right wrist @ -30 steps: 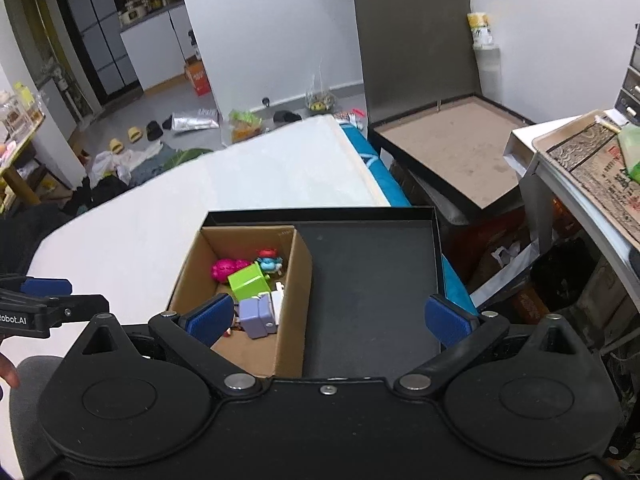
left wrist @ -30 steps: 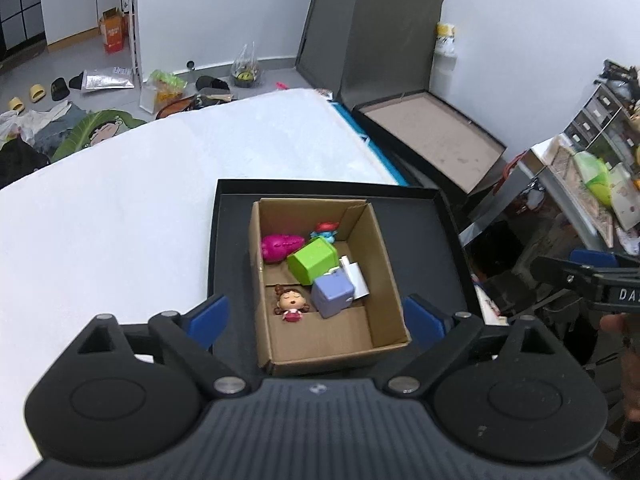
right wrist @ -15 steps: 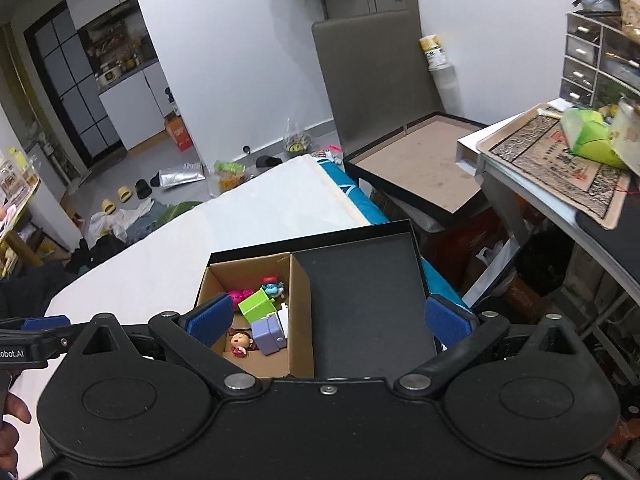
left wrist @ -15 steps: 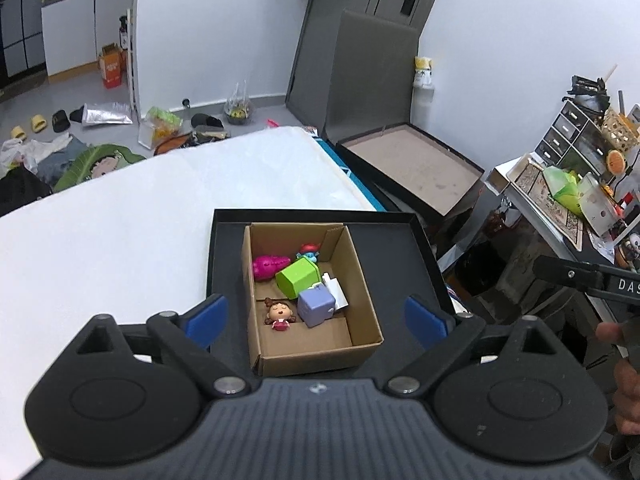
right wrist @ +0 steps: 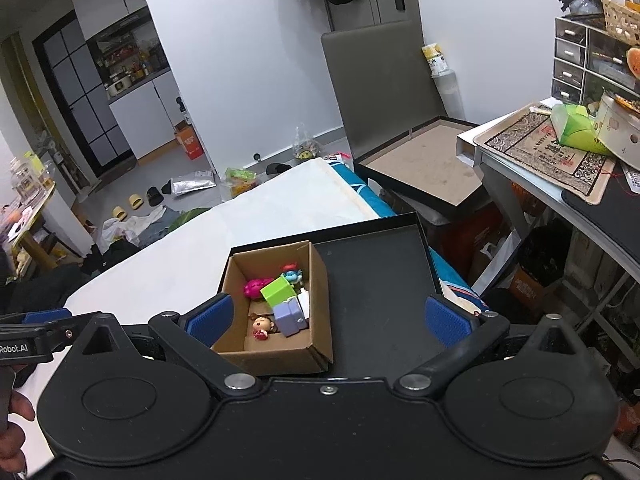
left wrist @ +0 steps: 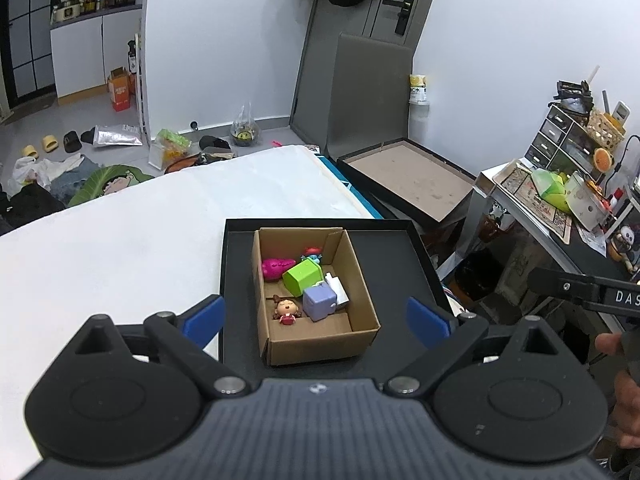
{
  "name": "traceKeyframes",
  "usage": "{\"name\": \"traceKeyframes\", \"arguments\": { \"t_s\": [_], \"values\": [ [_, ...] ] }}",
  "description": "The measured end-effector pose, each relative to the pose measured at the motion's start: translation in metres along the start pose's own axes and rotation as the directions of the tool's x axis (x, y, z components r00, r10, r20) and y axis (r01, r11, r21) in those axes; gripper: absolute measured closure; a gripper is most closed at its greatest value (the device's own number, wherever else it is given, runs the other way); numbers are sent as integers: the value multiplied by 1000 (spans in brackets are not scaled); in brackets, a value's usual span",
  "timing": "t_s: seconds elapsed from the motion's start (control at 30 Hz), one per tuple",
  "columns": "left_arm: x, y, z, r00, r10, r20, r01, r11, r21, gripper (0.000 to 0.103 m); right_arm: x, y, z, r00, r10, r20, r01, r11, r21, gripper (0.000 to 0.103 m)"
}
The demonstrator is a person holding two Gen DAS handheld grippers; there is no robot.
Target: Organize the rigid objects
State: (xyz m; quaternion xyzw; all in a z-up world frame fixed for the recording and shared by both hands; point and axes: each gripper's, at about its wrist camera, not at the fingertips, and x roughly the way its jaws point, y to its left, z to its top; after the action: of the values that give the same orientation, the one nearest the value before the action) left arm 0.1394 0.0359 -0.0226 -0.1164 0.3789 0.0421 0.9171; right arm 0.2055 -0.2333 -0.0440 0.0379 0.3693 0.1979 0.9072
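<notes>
Toys sit in a cardboard box (left wrist: 316, 300) just ahead of left gripper (left wrist: 316, 316), whose jaws are wide open, empty. Right gripper (right wrist: 328, 318) likewise wide, empty, box ahead-left. Nearest: doll (left wrist: 286, 309), purple cube (left wrist: 319, 301); beyond, green cube (left wrist: 303, 277). Prob. light, stiff, slick plastic; grip cubes across flat sides. Box rests in black tray (left wrist: 394, 256).

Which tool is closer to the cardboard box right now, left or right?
Left, as a judgement. The left tool sits centered over the cardboard box; the right tool hangs more over the black tray, box at its left finger.
</notes>
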Motion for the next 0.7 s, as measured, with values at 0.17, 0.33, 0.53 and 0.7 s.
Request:
{"name": "traceKeyframes", "arguments": {
  "t_s": [0.17, 0.33, 0.53, 0.7],
  "values": [
    [-11, -1, -9, 1000, -7, 20, 7, 1000, -1, 6, -10, 5, -10, 1000, 7, 3, -7, 1000, -4, 0],
    [-19, -6, -20, 1000, -6, 25, 6, 1000, 17, 6, -19, 7, -19, 1000, 8, 14, -8, 1000, -5, 0],
    [-30, -10, -31, 1000, -7, 29, 6, 1000, 28, 6, -29, 12, -30, 999, 24, 25, -24, 1000, -19, 0],
    [-40, -13, -40, 999, 0, 38, -1, 999, 41, 6, -37, 17, -37, 999, 36, 35, -34, 999, -41, 0]
  ]
}}
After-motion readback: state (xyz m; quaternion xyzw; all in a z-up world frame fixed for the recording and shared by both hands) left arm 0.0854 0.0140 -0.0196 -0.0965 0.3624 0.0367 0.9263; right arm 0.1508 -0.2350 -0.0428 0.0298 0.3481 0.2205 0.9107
